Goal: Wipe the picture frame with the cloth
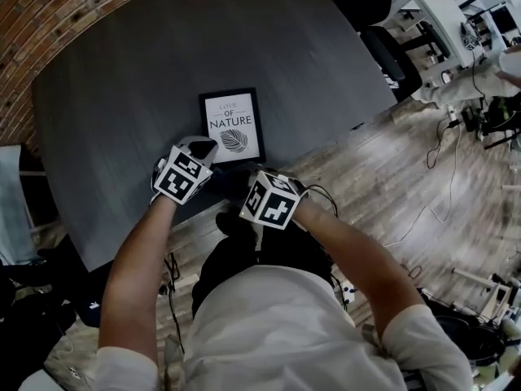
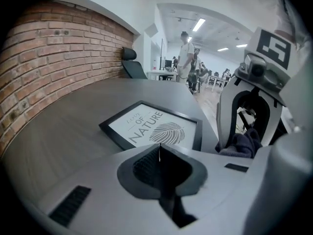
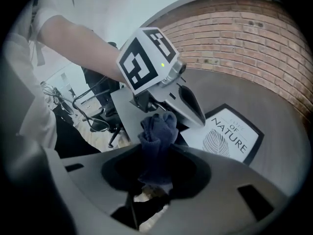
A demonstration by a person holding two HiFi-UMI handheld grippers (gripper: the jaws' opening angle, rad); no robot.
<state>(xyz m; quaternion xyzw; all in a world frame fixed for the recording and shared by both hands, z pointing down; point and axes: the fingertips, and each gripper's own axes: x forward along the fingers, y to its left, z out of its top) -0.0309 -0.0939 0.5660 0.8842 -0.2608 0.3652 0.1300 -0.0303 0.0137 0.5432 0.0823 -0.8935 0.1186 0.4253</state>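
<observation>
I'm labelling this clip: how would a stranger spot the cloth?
On the dark grey table lies a black picture frame. Just beside it the right gripper clamps the cloth: a dark blue bunched wad, the only soft thing there.

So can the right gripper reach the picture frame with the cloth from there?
Probably yes. The right gripper holds the cloth just off the near edge of the picture frame, and most of it lies uncovered. The left gripper, shut, crowds only its near left corner.

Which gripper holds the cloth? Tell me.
The right gripper: its jaws clamp the dark blue cloth. The left gripper is shut on nothing.
</observation>
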